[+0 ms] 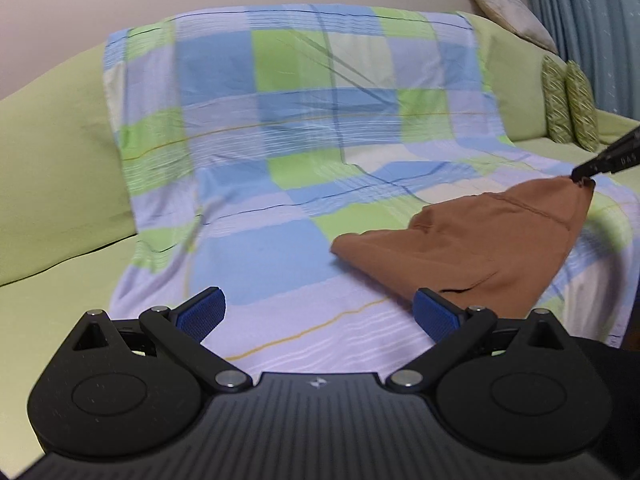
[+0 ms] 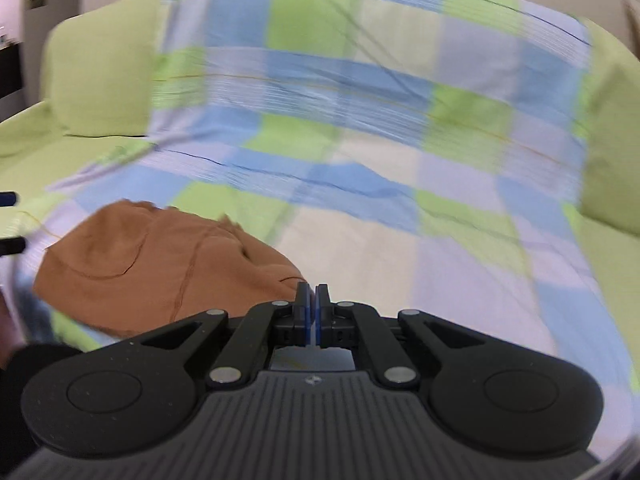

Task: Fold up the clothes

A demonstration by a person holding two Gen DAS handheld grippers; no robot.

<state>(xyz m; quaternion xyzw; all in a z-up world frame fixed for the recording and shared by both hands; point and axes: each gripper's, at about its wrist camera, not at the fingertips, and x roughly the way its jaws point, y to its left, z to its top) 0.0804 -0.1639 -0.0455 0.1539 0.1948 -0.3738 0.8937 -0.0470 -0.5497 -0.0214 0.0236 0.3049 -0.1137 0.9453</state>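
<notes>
A brown garment [image 1: 472, 248] lies bunched on the checked sheet [image 1: 280, 160] that covers the sofa. My right gripper [image 2: 312, 292] is shut on one corner of the garment [image 2: 160, 264] and lifts that corner off the sheet; it shows in the left wrist view [image 1: 582, 174] as a dark tip pinching the cloth. My left gripper [image 1: 320, 312] is open and empty, low over the sheet, its right pad [image 1: 436, 316] just in front of the garment's near edge.
The light green sofa [image 1: 52, 168] has a backrest behind the sheet. Two patterned green cushions [image 1: 568, 104] and a beige pillow [image 1: 508, 8] sit at the far right, next to a blue curtain [image 1: 592, 20].
</notes>
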